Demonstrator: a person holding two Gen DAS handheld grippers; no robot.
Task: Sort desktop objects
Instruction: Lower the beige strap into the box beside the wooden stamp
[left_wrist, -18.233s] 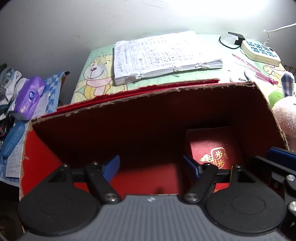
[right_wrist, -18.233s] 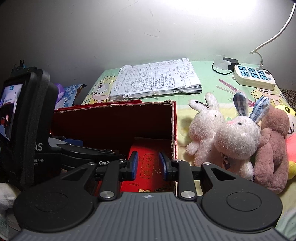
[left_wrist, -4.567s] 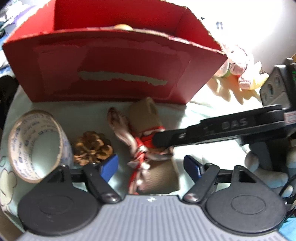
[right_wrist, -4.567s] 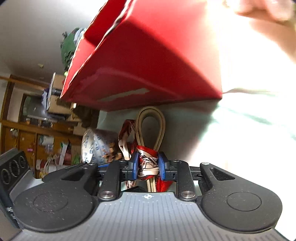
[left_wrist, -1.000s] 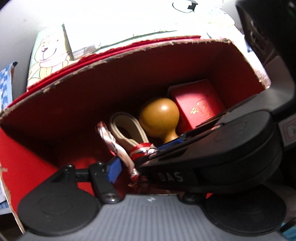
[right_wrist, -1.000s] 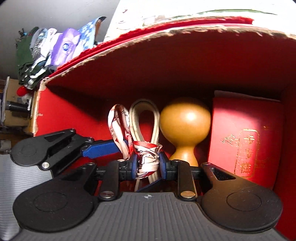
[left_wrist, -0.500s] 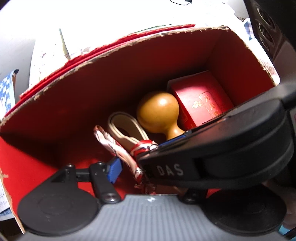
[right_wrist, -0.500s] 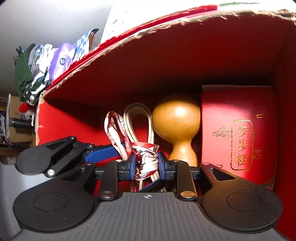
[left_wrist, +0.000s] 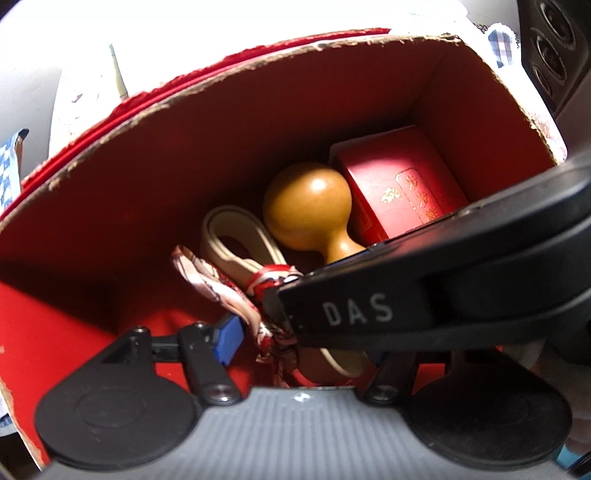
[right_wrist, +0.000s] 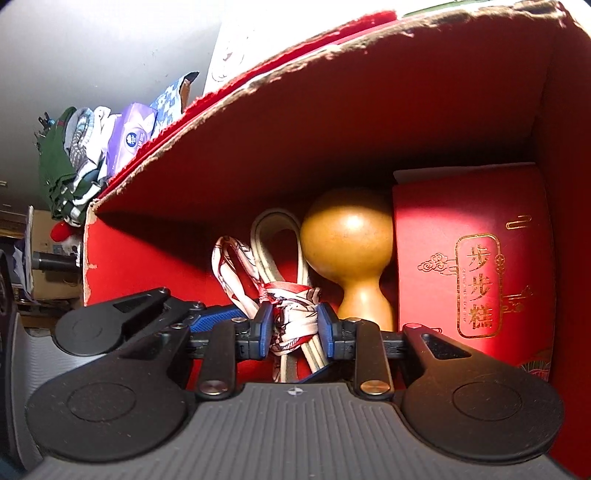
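red cardboard box (right_wrist: 369, 122): open-topped, torn brown edges along the rim, red inside; both grippers reach into it.

beige strap bundle (right_wrist: 275, 236): a folded loop of flat beige strap, tied at its middle with a red-and-white patterned scarf (right_wrist: 291, 321). it lies inside the box, left of centre, the loop end pointing to the far wall, the knot at the near end.

right gripper (right_wrist: 294, 328): jaws closed on the scarf knot of the bundle; one blue pad presses each side of the knot, and the strap's tails run down between the jaws toward the camera. in the left wrist view its black body, lettered "das", crosses from the right over the knot.

left gripper (left_wrist: 295, 336): inside the box at the near side, just left of the bundle. its left blue finger (left_wrist: 229, 338) sits just beside the scarf; whether it touches cannot be told. the right finger is hidden behind the other gripper, so whether the jaws are open or closed cannot be told.

wooden gourd (right_wrist: 347, 240): lying just right of the strap loop, round bulb toward the far wall.

red gift box (right_wrist: 469, 258): gold lettering, against the right wall, just beside the gourd.

outside the box, far left: purple packet (right_wrist: 131, 138) and a pile of clothes (right_wrist: 70, 162).
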